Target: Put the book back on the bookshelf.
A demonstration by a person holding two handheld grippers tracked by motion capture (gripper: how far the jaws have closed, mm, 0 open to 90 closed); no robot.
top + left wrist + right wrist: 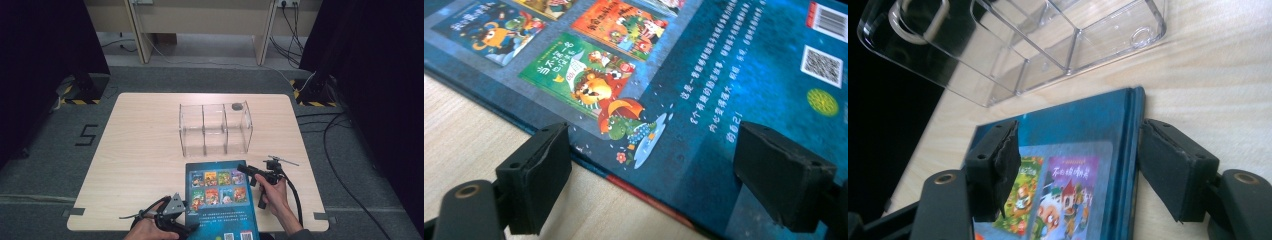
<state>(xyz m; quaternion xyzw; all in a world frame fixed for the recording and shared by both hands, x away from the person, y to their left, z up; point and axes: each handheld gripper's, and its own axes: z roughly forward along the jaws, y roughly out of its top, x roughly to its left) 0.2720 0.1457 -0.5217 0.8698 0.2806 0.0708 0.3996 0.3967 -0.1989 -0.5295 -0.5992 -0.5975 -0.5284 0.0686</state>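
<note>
One book, one clear box, two grippers on the table [140, 150].

We count a single blue book [220, 200] lying flat just in front of the three-compartment clear box [215, 129], its near end past the table's front edge. Our left gripper [192, 227] straddles the book's left edge, jaws apart, not pressing it. Our right gripper [246, 170] stands apart over the book's far right corner. Bare wood lies left of the book.
</note>
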